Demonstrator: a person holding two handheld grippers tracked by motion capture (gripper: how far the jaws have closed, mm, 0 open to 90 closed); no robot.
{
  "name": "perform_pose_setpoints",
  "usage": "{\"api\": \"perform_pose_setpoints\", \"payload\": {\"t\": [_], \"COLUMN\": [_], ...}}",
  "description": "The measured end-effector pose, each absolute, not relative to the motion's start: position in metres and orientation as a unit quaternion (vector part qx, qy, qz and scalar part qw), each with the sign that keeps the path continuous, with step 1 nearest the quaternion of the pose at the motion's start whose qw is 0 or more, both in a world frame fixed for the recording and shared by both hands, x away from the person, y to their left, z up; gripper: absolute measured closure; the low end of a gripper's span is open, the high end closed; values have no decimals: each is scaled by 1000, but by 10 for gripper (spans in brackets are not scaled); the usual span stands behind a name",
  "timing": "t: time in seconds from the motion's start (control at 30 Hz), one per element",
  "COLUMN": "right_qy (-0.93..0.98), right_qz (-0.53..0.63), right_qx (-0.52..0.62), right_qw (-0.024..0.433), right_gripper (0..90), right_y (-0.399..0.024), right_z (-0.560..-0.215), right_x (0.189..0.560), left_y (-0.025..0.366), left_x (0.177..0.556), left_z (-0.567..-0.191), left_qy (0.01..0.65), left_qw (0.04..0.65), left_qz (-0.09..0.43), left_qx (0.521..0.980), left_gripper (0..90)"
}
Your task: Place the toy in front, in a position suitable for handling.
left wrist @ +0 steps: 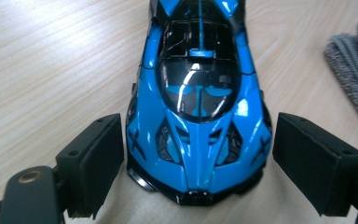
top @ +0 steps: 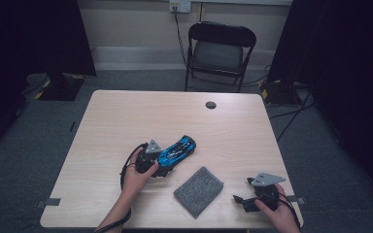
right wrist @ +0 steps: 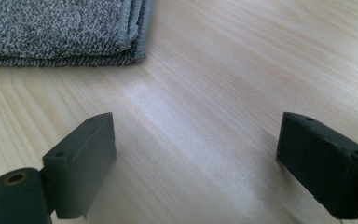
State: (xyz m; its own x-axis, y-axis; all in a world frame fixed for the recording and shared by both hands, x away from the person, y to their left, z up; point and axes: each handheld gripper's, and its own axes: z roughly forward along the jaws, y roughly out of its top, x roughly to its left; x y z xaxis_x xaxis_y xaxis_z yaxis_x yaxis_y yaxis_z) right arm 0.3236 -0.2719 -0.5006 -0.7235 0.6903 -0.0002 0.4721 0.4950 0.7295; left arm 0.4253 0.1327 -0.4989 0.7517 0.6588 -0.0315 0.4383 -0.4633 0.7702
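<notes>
Nearest the viewer, at the bottom of the high view, a person's two forearms come in over a pale wooden worktop (top: 116, 116). The right hand rests the right tongs (top: 241, 200) near the front right corner; their jaws stand wide apart with nothing between them, pointing toward a folded grey cloth (top: 198, 191) that lies near the front edge, between the two hands. In the right gripper view the cloth (right wrist: 60, 30) sits well ahead of the open jaws, not touched.

A little further in, the left hand (top: 137, 177) brings the left tongs (top: 161, 168) up to one end of a blue toy car (top: 177, 151), which lies flat on the worktop left of centre, angled away to the right. In the left gripper view the car (left wrist: 198, 107) fills the space between the two wide jaws; a small gap seems to remain on each side, though contact low down is hard to judge.

Beyond the car the worktop is bare but for a small dark round spot (top: 211, 105) near the far edge. Behind it stands a black folding chair (top: 219, 48).

The step in hand looks like the approach to grasp the car. The next move calls for closing the jaws squarely on its sides, gently, since the glossy body could slip.
</notes>
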Motion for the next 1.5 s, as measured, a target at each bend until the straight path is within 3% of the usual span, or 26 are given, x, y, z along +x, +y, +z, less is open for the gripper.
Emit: {"api": "perform_pose_setpoints", "payload": {"t": [0.6,0.73,0.8,1.1,1.17,1.23,1.5], "right_qy": [850,851,851,850,850,850,849], "right_qz": [369,369,369,369,369,369,368], "right_qx": [343,344,344,344,344,345,347], "right_qw": [149,149,149,149,149,149,151], "right_gripper": [111,110,110,110,110,109,109], "right_y": [-271,-271,-271,-271,-271,-271,-271], "right_z": [-501,-501,-501,-501,-501,-501,-501], "right_x": [323,323,323,323,323,323,323], "left_y": [129,128,125,124,123,124,125], "left_x": [428,428,430,430,429,427,426], "left_z": [-501,-502,-503,-502,-502,-501,-501], "left_qy": [318,322,327,327,319,313,315], "left_qw": [378,374,364,364,378,389,389], "left_qz": [133,134,130,129,129,136,139], "left_qx": [859,859,862,863,859,856,855], "left_gripper": [145,108,0,0,36,236,258]}}
